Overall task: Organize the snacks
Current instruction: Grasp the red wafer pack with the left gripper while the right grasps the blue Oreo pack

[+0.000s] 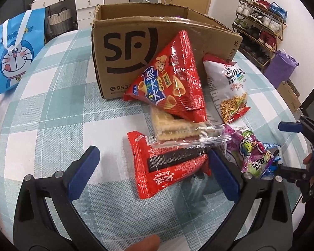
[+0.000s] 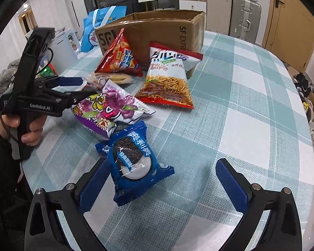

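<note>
Snacks heaped in front of the cardboard box [image 1: 157,48] on my checked table [image 2: 251,108].

From big to small: the box stands open at the far edge; a red cone-crisp bag [image 1: 173,79] and a white noodle-snack bag [image 2: 169,81] lean against it, then a purple packet [image 2: 108,108], a clear cracker pack [image 1: 173,129], a red flat packet [image 1: 167,167] and a blue cookie pack [image 2: 131,163]. My left gripper [image 1: 155,175] gapes wide, empty, straddling the red flat packet. My right gripper [image 2: 161,179] is also spread wide, empty, around the cookie pack.
</note>
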Action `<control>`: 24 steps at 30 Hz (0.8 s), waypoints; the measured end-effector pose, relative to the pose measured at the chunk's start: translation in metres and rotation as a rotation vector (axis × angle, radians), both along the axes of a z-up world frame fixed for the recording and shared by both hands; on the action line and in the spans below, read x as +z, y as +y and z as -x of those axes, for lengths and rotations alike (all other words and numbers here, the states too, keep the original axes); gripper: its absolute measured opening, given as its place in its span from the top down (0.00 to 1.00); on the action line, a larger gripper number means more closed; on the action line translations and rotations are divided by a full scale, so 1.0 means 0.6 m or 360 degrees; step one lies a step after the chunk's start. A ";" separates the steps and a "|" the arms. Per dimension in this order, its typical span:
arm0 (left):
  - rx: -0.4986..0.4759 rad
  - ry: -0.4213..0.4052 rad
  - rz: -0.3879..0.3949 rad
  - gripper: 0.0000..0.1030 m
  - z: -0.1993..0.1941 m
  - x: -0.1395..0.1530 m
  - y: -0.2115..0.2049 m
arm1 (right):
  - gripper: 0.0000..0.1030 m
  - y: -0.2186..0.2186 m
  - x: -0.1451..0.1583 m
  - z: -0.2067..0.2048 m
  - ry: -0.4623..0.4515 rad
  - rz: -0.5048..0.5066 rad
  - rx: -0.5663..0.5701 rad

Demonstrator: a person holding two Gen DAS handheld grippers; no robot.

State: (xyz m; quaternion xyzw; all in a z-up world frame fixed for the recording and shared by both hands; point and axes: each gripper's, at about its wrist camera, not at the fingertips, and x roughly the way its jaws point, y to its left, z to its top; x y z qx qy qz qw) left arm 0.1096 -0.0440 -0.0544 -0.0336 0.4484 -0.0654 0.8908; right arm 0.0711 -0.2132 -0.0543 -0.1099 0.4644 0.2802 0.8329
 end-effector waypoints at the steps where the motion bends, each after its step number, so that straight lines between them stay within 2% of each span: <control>1: 0.0003 0.0009 0.0013 0.00 -0.002 -0.002 0.002 | 0.01 0.002 -0.002 0.001 0.0002 0.0008 0.0008; 6: -0.0016 0.0028 0.0039 0.01 -0.001 -0.008 0.008 | 0.01 0.017 -0.016 0.005 0.0005 0.0054 0.0054; 10: -0.0044 0.0039 0.0033 0.01 0.000 -0.013 0.005 | 0.08 0.027 -0.022 0.001 -0.0026 0.0067 0.0049; 12: -0.0052 0.0034 0.0012 0.01 -0.001 -0.015 0.001 | 0.15 0.031 -0.020 0.001 -0.0055 0.0064 0.0053; 17: -0.0054 0.0029 -0.0005 0.02 -0.001 -0.018 -0.006 | 0.44 0.029 -0.014 0.003 -0.0084 0.0039 0.0056; 19: -0.0053 0.0028 -0.0011 0.02 -0.002 -0.019 -0.007 | 0.50 0.023 -0.011 -0.003 -0.0082 0.0029 0.0025; 24: -0.0057 0.0023 -0.0039 0.02 0.003 -0.022 -0.018 | 0.54 0.012 -0.004 -0.015 -0.0107 0.0026 -0.0074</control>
